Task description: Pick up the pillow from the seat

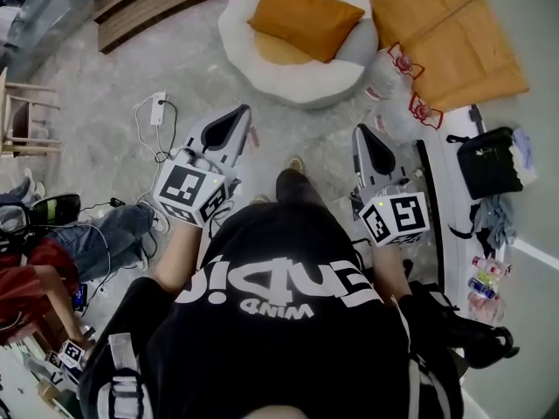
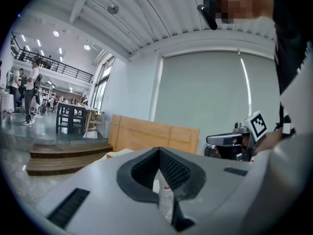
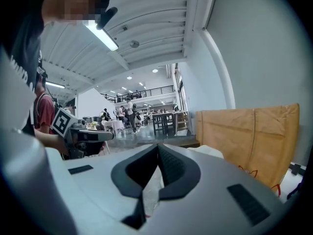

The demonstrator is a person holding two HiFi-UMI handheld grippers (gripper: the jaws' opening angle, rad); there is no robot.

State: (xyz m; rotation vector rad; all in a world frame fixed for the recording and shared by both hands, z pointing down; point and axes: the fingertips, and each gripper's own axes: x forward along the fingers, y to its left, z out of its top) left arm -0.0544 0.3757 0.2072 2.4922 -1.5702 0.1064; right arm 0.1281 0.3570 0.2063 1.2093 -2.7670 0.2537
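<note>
An orange pillow [image 1: 301,16] lies tilted on a round white seat [image 1: 293,84] on the floor at the top centre of the head view. My left gripper [image 1: 244,112] points toward the seat from the lower left, well short of it, shut and empty. My right gripper [image 1: 359,130] is level with it to the right, also shut with nothing between its fingers. In the left gripper view the left gripper [image 2: 159,152] has its jaws meeting at their tips. The right gripper [image 3: 157,146] looks the same in the right gripper view. Both point level across the room.
Orange-brown panels [image 1: 454,24] lie right of the seat, with clear red-printed bags [image 1: 403,61] beside them. A black bag [image 1: 489,160] sits on a white ledge at the right. A charger and cable [image 1: 157,112] lie on the floor left. Wooden steps [image 1: 148,7] stand behind. A seated person [image 1: 52,269] is far left.
</note>
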